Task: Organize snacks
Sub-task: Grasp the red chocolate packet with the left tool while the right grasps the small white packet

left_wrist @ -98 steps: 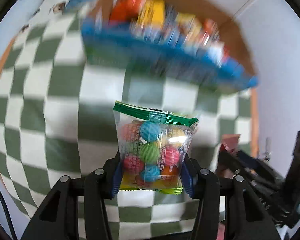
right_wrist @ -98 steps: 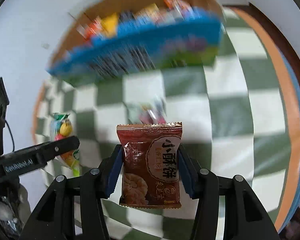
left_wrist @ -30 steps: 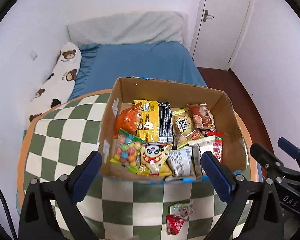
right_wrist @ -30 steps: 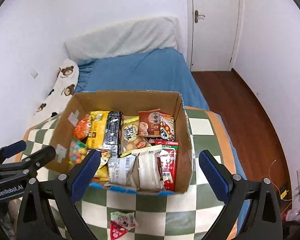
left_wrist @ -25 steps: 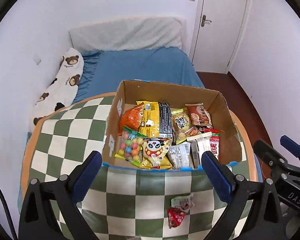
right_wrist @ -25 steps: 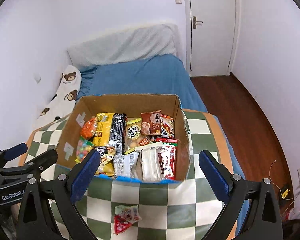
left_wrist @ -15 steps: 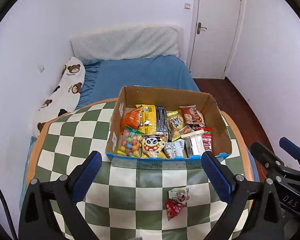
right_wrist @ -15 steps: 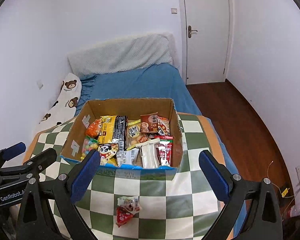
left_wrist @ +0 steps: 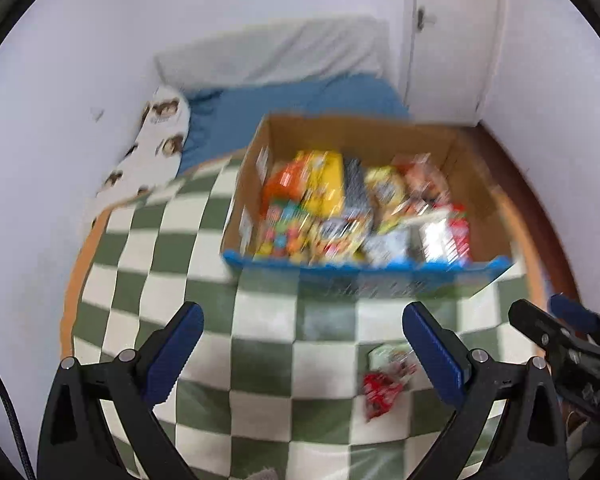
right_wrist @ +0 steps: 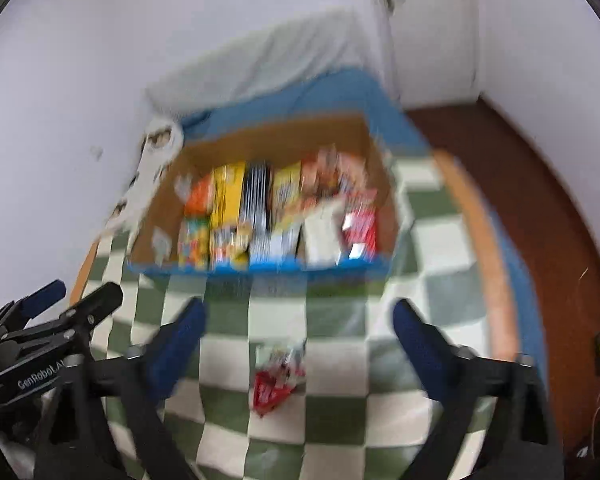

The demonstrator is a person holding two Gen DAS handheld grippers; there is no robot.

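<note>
A cardboard box (left_wrist: pixel 360 136) with a blue front edge stands on the green-and-white checked table (left_wrist: pixel 172 240), packed with several colourful snack packs. One small red-and-white snack packet (left_wrist: pixel 386 380) lies loose on the cloth in front of the box. My left gripper (left_wrist: pixel 303 314) hangs open above the cloth, left of the packet, with nothing between its fingers. My right gripper (right_wrist: pixel 299 308) hovers over the same packet (right_wrist: pixel 278 376). Its jaws are closing but still stand wide apart, and the pads press on nothing. Both views are blurred by motion.
A blue bed (left_wrist: pixel 260 112) with a bear-print pillow (left_wrist: pixel 152 148) lies behind the table, with a white door (left_wrist: pixel 452 40) beyond. Brown wooden floor (right_wrist: pixel 520 184) lies to the right. The table's orange rim (right_wrist: pixel 488 248) curves close to the box on that side.
Both grippers have dropped towards the table, so the box and the loose packet look bigger and nearer. The right jaws stand slightly narrower. The left jaws are unchanged.
</note>
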